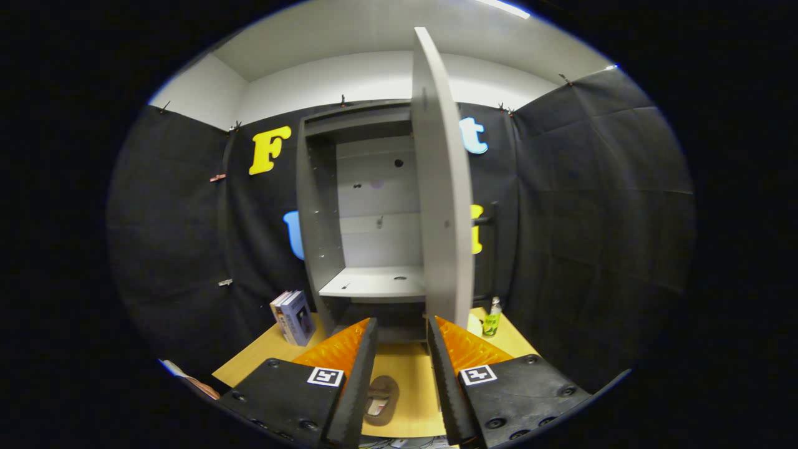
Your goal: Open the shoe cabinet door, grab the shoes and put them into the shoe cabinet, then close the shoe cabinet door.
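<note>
Cabinet: the shoe cabinet [349, 206] stands beyond the fingers on the wooden floor [405, 374], against the black booth wall; its inside looks bare, with one shelf [374, 284] in the lower part.
Door: the cabinet door [442, 187] is swung wide and shows nearly edge-on, hinged on the cabinet's right, with its lower end just above the right finger's tip.
Fingers: the gripper [402, 330] is spread apart and holds nothing (there is a clear gap between the two fingers).
Shoe: a single brown shoe [381, 399] lies on the floor, seen in the gap between the fingers, below them and nearer than their tips, well short of the cabinet.
Long axis: the shoe runs roughly along the line of the fingers, toward the cabinet; which end is the toe cannot be told.
Key relation: the shoe sits under the gripper, so the fingers likely have to drop and draw back a little to straddle it.
Stage: door opening looks done; shoe not yet grasped.
Nearby: books [293, 318] left of the cabinet's foot, a small bottle [492, 317] right of the door.
</note>
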A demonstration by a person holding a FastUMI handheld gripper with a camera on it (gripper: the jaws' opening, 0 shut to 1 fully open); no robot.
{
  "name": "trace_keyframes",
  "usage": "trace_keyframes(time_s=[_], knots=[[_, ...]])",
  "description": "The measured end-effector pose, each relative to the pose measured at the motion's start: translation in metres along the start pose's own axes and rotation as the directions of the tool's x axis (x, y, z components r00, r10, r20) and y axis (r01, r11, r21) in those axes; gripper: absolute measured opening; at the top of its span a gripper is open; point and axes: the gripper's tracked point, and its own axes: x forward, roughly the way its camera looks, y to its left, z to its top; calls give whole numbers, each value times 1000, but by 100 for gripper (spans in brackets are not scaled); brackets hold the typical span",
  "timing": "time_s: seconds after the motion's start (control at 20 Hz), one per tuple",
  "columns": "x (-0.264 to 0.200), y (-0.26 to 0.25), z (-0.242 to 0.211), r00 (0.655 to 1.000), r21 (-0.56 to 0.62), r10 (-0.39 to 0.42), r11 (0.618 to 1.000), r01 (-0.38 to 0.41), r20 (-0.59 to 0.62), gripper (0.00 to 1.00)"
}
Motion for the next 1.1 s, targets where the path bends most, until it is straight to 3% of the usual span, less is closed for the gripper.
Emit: trace_keyframes(time_s=[0.25, 0.35, 0.75, 1.1], knots=[[26, 46, -95, 967, 76, 125, 991, -111, -220, 93], [37, 53, -131, 945, 91, 138, 989, -116, -298, 100], [89, 55, -286, 827, 131, 126, 989, -64, -549, 99], [151, 38, -395, 779, 112, 49, 993, 28, -625, 96]])
